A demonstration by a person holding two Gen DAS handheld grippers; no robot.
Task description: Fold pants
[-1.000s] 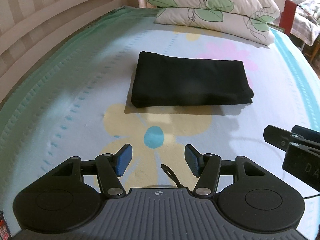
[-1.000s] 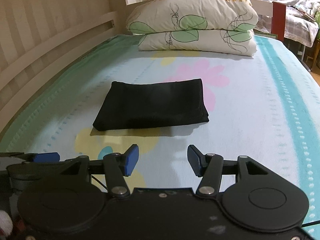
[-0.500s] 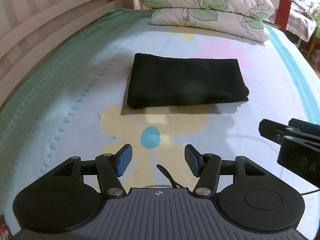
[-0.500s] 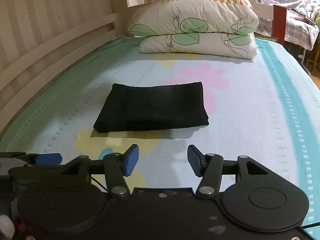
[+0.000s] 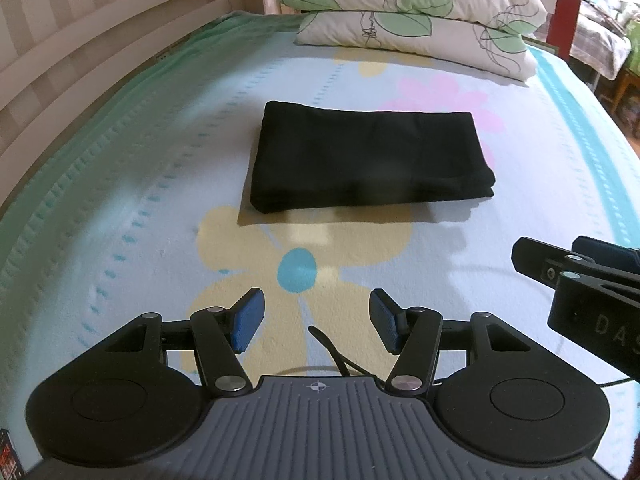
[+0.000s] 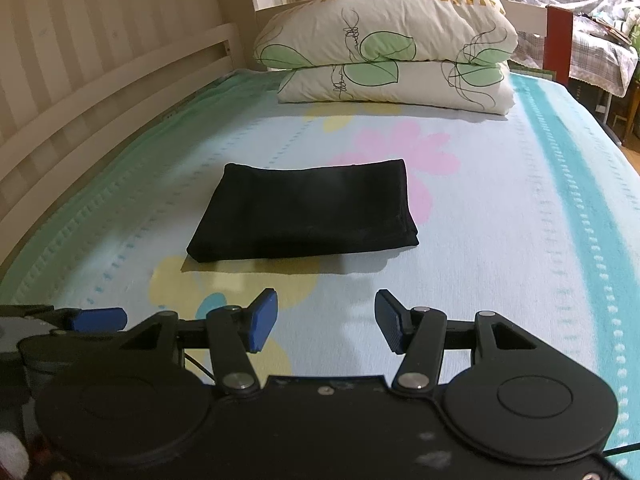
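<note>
Already folded, the black pants (image 5: 370,160) lie beyond both hand-held grippers, left (image 5: 316,320) and right (image 6: 325,322), spread empty.

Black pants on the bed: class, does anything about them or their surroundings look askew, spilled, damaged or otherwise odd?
Nothing stands out. The black pants lie folded in a tidy rectangle, flat on the flowered sheet, apart from the stacked pillows. Both grippers, left gripper and right gripper, are open and empty.
</note>
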